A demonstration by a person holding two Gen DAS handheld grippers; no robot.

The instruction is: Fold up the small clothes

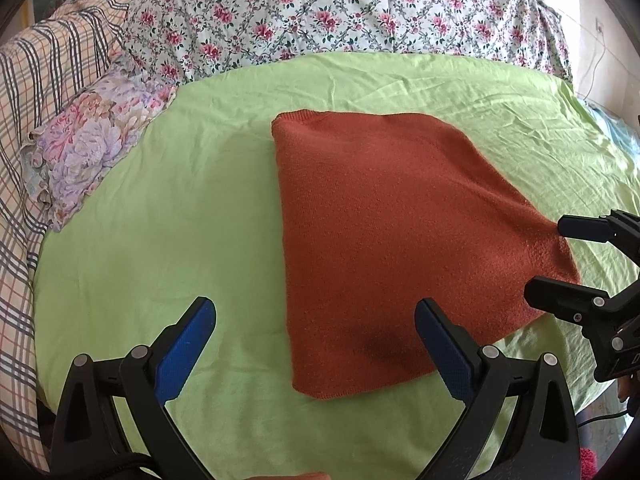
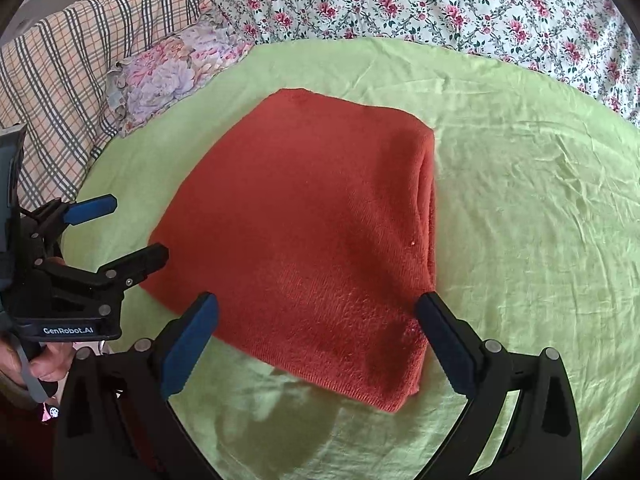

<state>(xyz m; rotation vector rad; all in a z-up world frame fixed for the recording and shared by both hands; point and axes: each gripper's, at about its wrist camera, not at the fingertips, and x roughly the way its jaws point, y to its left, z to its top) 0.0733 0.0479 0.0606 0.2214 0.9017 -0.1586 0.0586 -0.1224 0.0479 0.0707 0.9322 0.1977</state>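
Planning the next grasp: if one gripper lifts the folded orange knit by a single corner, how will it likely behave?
The orange knit looks soft and floppy, so it would probably drape and sag. Stacked layers show at its right edge, so the fold would likely fall open. Its fuzzy texture on the wrinkled green sheet suggests pushing would bunch it, not slide it.

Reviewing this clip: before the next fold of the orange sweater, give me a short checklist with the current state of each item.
1. Left gripper open: ok, its fingers are spread wide.
2. Right gripper open: ok, also spread wide.
3. Sweater free of both grippers: ok as far as the views show; neither pinches the cloth.
4. Sweater lies flat on the green sheet: ok, already folded, layered edge on its right side.
5. Edges line up: cannot tell; the underside layers are hidden.
6. Room around the sweater: ok, the flowered pillow lies apart from it.
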